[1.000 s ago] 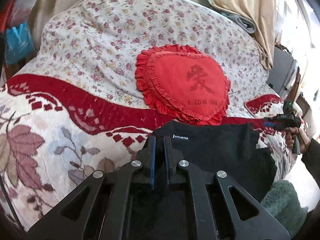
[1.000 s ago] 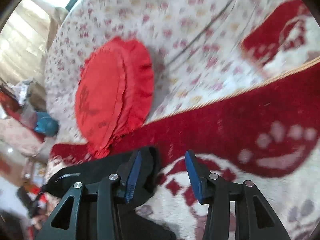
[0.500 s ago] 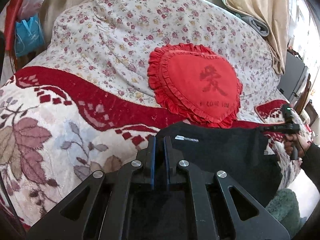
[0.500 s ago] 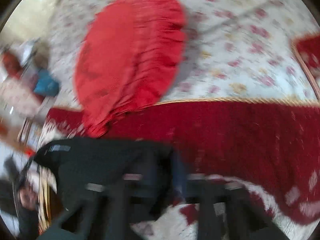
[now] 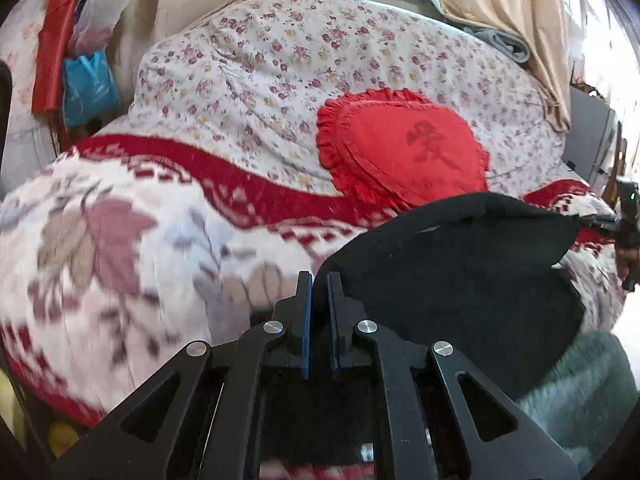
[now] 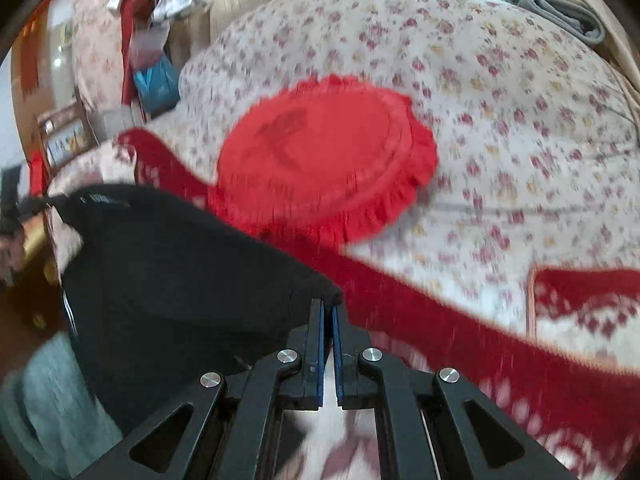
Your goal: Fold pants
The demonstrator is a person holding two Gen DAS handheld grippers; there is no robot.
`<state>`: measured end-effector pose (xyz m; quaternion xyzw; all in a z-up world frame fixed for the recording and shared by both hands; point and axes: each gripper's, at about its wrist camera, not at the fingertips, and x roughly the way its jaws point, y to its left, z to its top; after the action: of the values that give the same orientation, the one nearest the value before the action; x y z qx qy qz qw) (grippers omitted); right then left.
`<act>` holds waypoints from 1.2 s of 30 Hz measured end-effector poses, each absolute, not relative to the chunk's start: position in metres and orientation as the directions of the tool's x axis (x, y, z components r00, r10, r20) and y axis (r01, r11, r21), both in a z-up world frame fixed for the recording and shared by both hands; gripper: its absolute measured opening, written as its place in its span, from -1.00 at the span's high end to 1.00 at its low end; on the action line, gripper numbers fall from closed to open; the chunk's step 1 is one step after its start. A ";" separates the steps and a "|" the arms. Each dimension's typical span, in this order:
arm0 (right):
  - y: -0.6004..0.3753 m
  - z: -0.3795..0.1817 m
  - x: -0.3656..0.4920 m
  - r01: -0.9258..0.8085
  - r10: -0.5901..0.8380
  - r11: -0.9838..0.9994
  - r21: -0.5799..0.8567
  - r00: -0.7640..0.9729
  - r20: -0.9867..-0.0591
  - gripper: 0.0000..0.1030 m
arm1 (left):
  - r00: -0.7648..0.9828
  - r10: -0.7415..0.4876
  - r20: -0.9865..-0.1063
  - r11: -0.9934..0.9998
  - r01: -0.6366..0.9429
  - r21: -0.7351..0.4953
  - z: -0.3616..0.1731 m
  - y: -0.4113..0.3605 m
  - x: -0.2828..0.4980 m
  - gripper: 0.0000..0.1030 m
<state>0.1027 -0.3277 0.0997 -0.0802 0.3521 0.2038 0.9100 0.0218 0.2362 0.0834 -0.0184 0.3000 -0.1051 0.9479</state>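
Two black two-finger grippers clamp opposite corners of a pair of black fabric pants (image 5: pixel 460 272), stretched just above a red-and-cream patterned blanket (image 5: pixel 120 240) on a bed. The left gripper (image 5: pixel 319 280) and right gripper (image 6: pixel 328 305) each pinch the cloth with jaws nearly touching. A red heart-shaped ruffled cushion (image 5: pixel 404 152) lies just beyond.

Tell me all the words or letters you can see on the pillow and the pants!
Heart pillow: one big dark Chinese-style character, too faint to read for sure.
Heart pillow, under the character: a row of small letters, too blurred to read.
Black pants: a small pale label near the top edge, too small and blurred to read.
Nothing else here carries words.
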 end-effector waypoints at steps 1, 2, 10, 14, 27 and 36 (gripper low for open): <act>-0.328 0.096 0.091 -0.424 0.312 0.906 -0.005 0.674 -0.670 0.94 | 0.797 -0.221 -0.562 0.975 0.192 -0.111 0.080 0.237 0.010 0.89; -0.328 0.091 0.075 -0.420 0.305 0.907 -0.015 0.681 -0.666 0.94 | 0.797 -0.228 -0.559 0.974 0.192 -0.123 0.076 0.237 -0.003 0.89; -0.323 0.046 0.004 -0.424 0.272 0.905 -0.038 0.644 -0.715 0.94 | 0.764 -0.185 -0.619 0.974 0.057 -0.221 0.016 0.266 -0.051 0.90; -0.328 0.028 -0.015 -0.387 0.249 0.922 -0.013 0.618 -0.746 0.91 | 0.741 -0.187 -0.645 0.937 -0.062 -0.343 -0.005 0.289 -0.074 0.89; -0.332 0.030 -0.039 -0.219 0.251 0.966 0.138 0.667 -0.701 0.86 | 0.739 -0.542 -0.400 0.470 -0.128 -0.873 -0.028 0.273 -0.055 0.00; -0.316 0.031 -0.039 -0.242 0.289 0.956 0.167 0.670 -0.684 0.86 | 0.740 -0.552 -0.384 0.279 -0.269 -0.922 -0.065 0.286 -0.037 0.00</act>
<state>-0.0393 -0.3165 0.0312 0.0309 0.3791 0.1453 0.9133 -0.0374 0.2858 -0.0649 -0.5922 0.3468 -0.0982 0.7207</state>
